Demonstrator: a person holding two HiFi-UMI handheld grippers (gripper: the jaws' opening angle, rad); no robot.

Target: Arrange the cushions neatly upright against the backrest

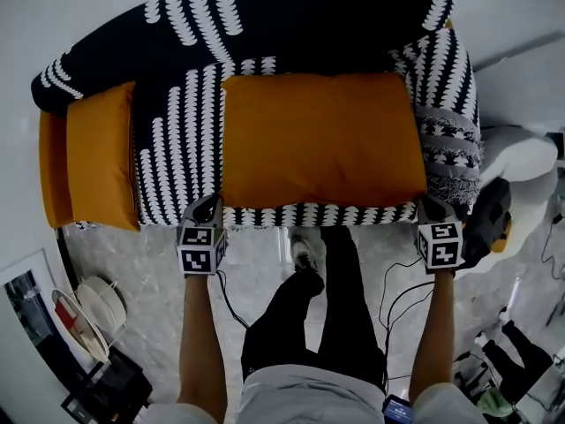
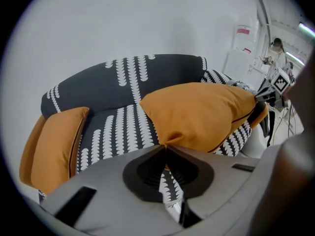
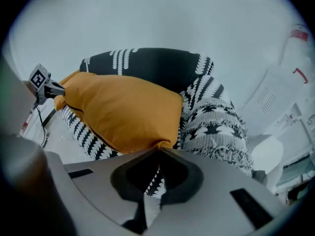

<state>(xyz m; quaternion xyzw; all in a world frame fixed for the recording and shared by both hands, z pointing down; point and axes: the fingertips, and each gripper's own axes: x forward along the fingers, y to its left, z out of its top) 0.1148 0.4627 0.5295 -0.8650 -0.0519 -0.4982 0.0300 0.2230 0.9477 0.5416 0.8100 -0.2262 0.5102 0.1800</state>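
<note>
orange fabric pinched at both near corners: left gripper (image 1: 207, 204) at 7 o'clock, right gripper (image 1: 430, 206) at 5 o'clock, jaws of each clenched on the large cushion (image 1: 322, 140), which lies across the sofa seat (image 1: 181, 148). best practice: raise both corners evenly, tipping it toward the backrest (image 1: 300, 16) at 12 o'clock. small cushion (image 1: 101, 166), 9 o'clock.

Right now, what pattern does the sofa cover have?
The sofa is dark with columns of white scallop marks, clearest in the head view.
</note>
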